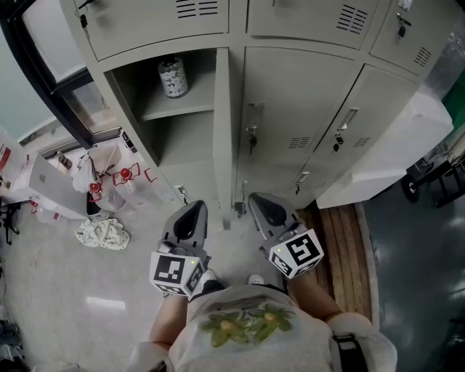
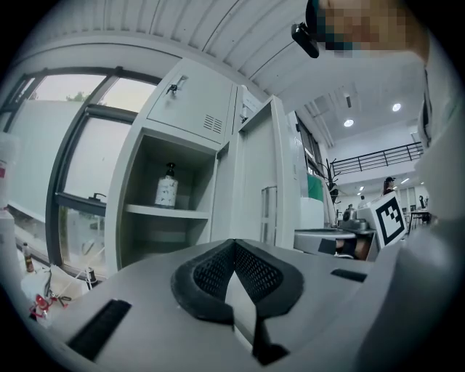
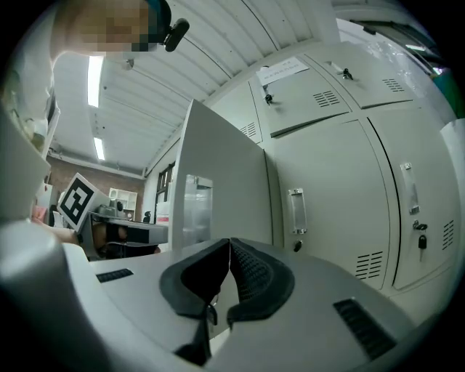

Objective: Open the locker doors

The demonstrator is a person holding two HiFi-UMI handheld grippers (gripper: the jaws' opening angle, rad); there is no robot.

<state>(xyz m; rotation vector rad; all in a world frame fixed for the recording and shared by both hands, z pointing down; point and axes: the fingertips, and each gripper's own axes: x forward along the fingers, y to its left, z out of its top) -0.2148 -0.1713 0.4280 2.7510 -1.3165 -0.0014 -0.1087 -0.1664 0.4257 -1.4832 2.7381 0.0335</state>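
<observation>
The grey lockers stand ahead of me. The left locker's door (image 1: 222, 131) is swung out edge-on toward me, also seen as door (image 2: 258, 189) and door (image 3: 218, 182). On its shelf stands a white patterned bottle (image 1: 173, 76), the same bottle (image 2: 166, 190) in the left gripper view. The middle door (image 1: 290, 123) with its handle (image 3: 296, 211) and the right door (image 1: 363, 134) are closed. My left gripper (image 1: 195, 208) (image 2: 232, 244) hangs low just left of the open door, shut and empty. My right gripper (image 1: 256, 197) (image 3: 229, 243) is just right of that door, shut on nothing.
Upper locker doors (image 1: 167, 22) are closed. White bags and clutter (image 1: 102, 182) and a crumpled cloth (image 1: 103, 234) lie on the floor at left under a window. A wooden pallet (image 1: 349, 240) and a white box (image 1: 392, 156) stand at right.
</observation>
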